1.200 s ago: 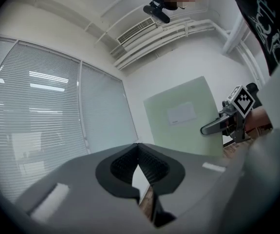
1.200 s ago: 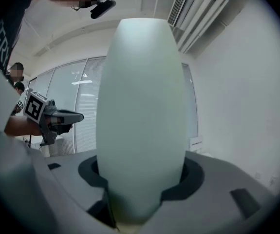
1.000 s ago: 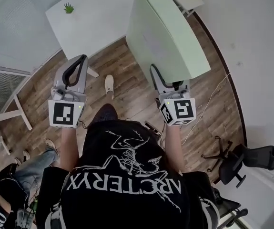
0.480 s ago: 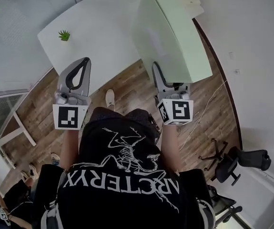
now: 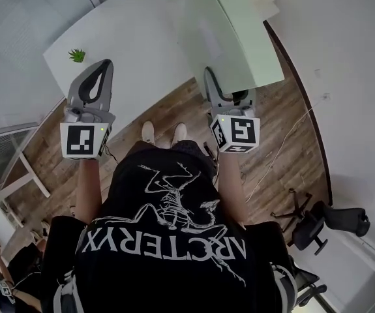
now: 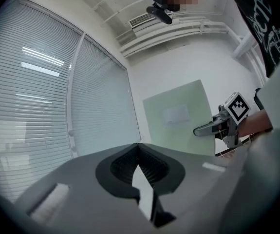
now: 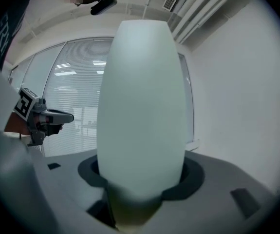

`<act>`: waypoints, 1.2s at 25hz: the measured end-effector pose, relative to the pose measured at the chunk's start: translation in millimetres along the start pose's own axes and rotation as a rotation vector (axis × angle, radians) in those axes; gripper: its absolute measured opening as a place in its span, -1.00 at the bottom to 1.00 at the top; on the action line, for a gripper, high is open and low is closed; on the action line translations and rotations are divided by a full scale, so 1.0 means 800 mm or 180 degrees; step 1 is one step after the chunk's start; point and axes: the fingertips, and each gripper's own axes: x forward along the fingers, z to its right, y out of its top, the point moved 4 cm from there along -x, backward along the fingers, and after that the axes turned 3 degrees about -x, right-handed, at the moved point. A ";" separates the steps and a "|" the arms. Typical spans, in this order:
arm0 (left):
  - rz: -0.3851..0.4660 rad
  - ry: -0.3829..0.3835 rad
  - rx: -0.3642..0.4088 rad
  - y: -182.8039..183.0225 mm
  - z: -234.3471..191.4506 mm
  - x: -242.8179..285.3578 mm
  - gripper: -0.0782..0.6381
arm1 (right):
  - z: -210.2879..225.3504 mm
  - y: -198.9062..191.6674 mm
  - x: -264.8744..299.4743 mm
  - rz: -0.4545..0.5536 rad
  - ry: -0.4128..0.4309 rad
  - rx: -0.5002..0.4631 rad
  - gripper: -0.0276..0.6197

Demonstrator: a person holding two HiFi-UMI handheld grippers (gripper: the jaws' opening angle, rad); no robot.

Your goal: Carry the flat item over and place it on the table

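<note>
One board (image 5: 234, 38) (pale green) clamped in right gripper (image 5: 210, 83), nearer table (image 5: 128, 51); left gripper (image 5: 101, 72) closed, empty, higher.

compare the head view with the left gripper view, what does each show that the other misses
Only the head view: the white table with small plants, the wooden floor, an office chair. Only the left gripper view: the ceiling vent and ceiling pipes. Both: the pale green panel clamped in the right gripper.

A small green plant (image 5: 77, 55) stands ahead of me; a black office chair (image 5: 344, 219) rests on the wood floor (image 5: 285, 168).
</note>
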 end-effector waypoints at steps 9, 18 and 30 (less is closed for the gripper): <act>0.0109 0.0046 0.0103 0.001 0.010 0.012 -0.75 | 0.002 -0.094 0.070 -0.0361 0.0018 0.0177 -0.10; -0.0243 -0.0010 -0.0037 -0.021 0.011 -0.009 -0.75 | -0.012 -0.169 0.140 -0.0705 -0.0002 0.0154 -0.10; -0.0307 0.0027 0.0001 -0.025 0.001 -0.001 -0.75 | -0.022 -0.224 0.180 -0.0890 0.0102 0.0043 -0.09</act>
